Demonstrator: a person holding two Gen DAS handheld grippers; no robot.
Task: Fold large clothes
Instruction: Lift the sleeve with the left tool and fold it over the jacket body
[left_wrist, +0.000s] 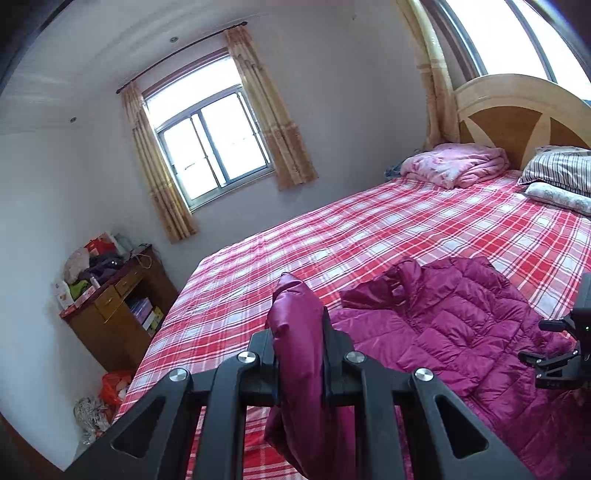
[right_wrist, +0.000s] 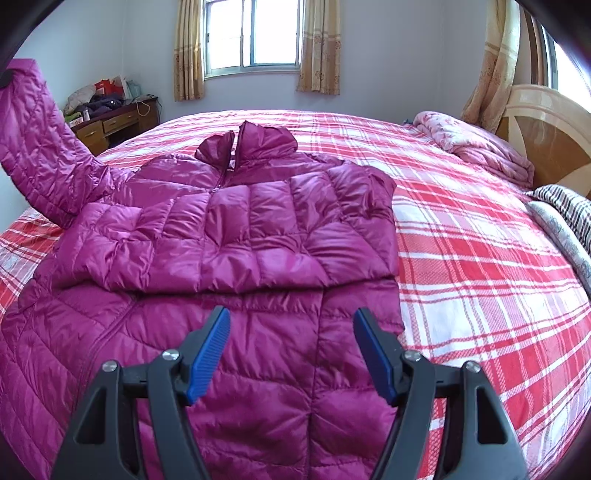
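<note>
The left gripper (left_wrist: 299, 354) is seen closed down to a narrow gap, with a sleeve (left_wrist: 295, 332) of the magenta down jacket (right_wrist: 229, 236) pinched between its black fingers (left_wrist: 334, 350); the cuff stands above the jaws and the rest hangs below. In the right wrist view the same sleeve is seen raised off the bed at the far left, its upper end at the frame edge.

The right gripper (right_wrist: 291, 350) is held wide apart above the lower body of the jacket; nothing lies between its blue pads (right_wrist: 208, 354), and no contact with the fabric can be confirmed.

The jacket is spread on the red-and-white checked bed sheet (right_wrist: 480, 277), collar toward the window (right_wrist: 255, 33), with the other sleeve folded across the chest.

Containers: a wooden desk (left_wrist: 118, 314) beside the bed has an open shelf holding what look like books or boxes; its top is piled with bags and clothes. Bags (left_wrist: 110, 387) lie on the floor below it.

Edges and room: the jacket's hem end extends out of frame. Bare sheet lies open to the right, up to a folded pink quilt (right_wrist: 476, 144) and striped pillows (right_wrist: 569, 210) near the headboard (right_wrist: 546, 140).
</note>
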